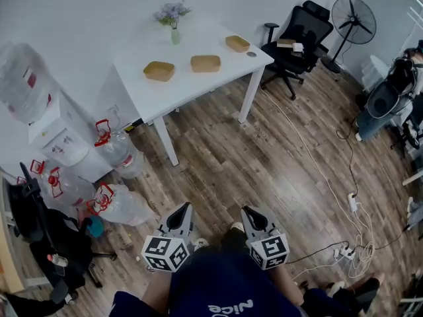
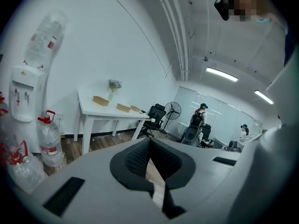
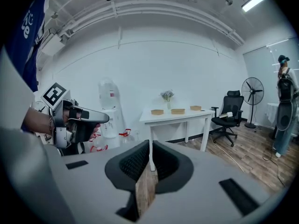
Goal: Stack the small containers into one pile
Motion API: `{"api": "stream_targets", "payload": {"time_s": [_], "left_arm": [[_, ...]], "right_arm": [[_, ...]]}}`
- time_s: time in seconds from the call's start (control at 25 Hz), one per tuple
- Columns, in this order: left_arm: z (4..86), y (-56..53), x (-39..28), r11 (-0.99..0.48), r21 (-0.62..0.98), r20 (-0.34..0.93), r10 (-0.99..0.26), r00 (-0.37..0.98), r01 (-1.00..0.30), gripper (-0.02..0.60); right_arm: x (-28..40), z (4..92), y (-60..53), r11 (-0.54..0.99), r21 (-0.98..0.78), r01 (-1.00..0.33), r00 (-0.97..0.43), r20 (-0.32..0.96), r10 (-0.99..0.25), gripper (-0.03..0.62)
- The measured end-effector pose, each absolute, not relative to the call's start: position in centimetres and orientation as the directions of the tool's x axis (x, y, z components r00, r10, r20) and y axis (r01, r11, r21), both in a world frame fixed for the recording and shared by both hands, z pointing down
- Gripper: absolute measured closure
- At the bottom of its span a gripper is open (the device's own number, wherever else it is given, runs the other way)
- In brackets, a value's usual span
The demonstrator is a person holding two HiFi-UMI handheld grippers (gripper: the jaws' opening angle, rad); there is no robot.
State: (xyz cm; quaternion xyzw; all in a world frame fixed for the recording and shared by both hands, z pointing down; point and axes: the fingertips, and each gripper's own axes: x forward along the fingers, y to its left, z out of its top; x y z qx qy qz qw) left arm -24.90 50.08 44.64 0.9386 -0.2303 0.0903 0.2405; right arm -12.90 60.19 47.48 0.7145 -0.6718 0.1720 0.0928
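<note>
Three small tan containers lie apart on the white table [image 1: 218, 78]: one at the left [image 1: 159, 70], one in the middle [image 1: 205, 63], one at the far right [image 1: 237, 43]. They also show far off in the left gripper view [image 2: 100, 101] and the right gripper view [image 3: 177, 111]. Both grippers hang over the wooden floor, well short of the table. My left gripper [image 1: 185, 208] [image 2: 150, 141] is shut and holds nothing. My right gripper [image 1: 248, 211] [image 3: 150, 143] is shut too, with nothing in it.
A vase of flowers [image 1: 174, 32] stands at the table's back edge. A water cooler [image 1: 39, 111] and water bottles [image 1: 119, 152] stand left of the table. An office chair [image 1: 297, 35] and a fan [image 1: 353, 20] are to its right. Cables [image 1: 353, 243] trail across the floor.
</note>
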Motion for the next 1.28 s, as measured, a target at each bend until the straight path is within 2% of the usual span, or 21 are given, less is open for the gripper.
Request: {"api": "stream_targets", "payload": {"time_s": [0.32,0.56,0.84,1.28], "left_arm": [[46.3,46.4,-23.0,-0.733,0.383,0.33,-0.459,0.825,-0.562,0.566],[45.8,42.7,-17.8,-0.735,0.344,0.344,-0.48,0.807,-0.584,0.565],[45.4,38.0,-12.2,-0.673,0.337,0.36,-0.555,0.75,-0.659,0.565],[45.2,34.2,-3.2,-0.623,0.332,0.347,-0.618,0.705,-0.709,0.565]], "right_arm": [[-9.3,49.2,55.7,-0.044,-0.114,-0.993,-0.002,0.382,-0.924,0.54],[-4.2,49.0,48.9,0.031,-0.123,-0.992,-0.074,0.357,-0.931,0.54],[1.8,48.9,42.6,0.133,-0.141,-0.981,-0.175,0.344,-0.923,0.54],[10.3,48.6,38.0,0.232,-0.164,-0.959,-0.276,0.352,-0.894,0.54]]}}
